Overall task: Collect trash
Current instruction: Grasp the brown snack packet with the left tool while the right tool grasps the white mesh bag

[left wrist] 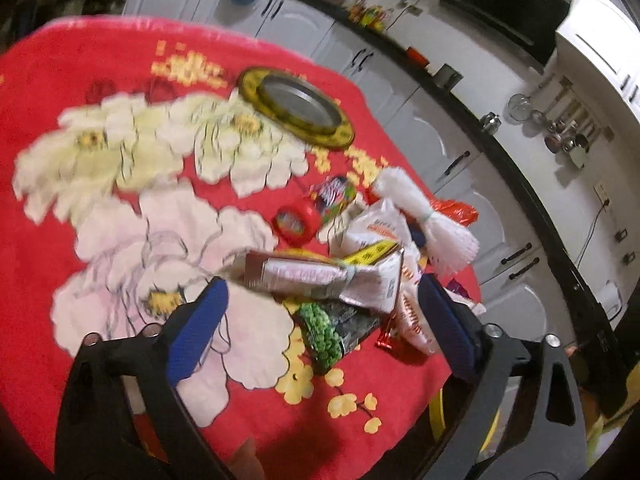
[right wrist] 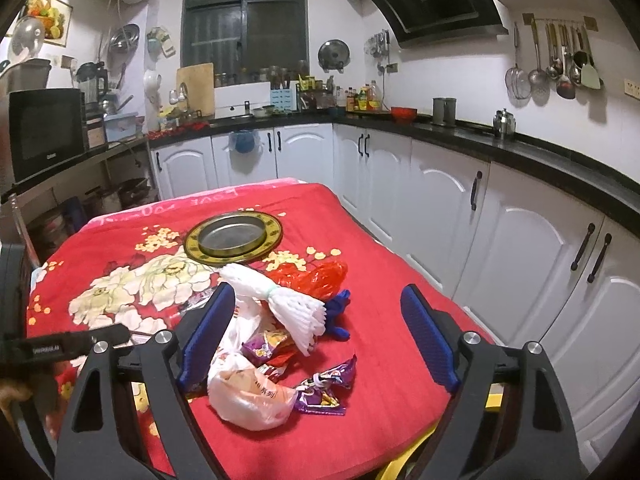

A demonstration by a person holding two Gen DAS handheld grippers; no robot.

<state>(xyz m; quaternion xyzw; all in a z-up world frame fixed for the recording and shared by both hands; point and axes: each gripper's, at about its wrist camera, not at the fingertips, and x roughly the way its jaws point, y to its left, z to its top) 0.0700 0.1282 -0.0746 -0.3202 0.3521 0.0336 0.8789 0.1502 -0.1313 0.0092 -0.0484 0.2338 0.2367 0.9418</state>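
A heap of trash lies on the red flowered cloth [left wrist: 60, 208]. In the left wrist view it holds a crumpled brown-and-white carton [left wrist: 320, 276], a green pea packet [left wrist: 326, 330], white foam netting [left wrist: 424, 216], a white plastic bag [left wrist: 374, 226] and a red round wrapper [left wrist: 296, 222]. My left gripper [left wrist: 324, 312] is open, its jaws on either side of the carton and pea packet, touching nothing. In the right wrist view the white bag [right wrist: 248, 396], foam netting [right wrist: 284, 306], purple wrappers [right wrist: 326, 388], red plastic [right wrist: 316, 278] and a blue scrap [right wrist: 340, 312] lie between the jaws of my open right gripper [right wrist: 318, 340].
A round metal dish with a yellow rim [left wrist: 296, 106] [right wrist: 234, 238] sits on the cloth beyond the heap. White cabinets [right wrist: 500, 236] under a black counter [right wrist: 520, 148] run along the right. A microwave [right wrist: 44, 132] stands at the left. Something yellow [right wrist: 404, 460] shows below the table edge.
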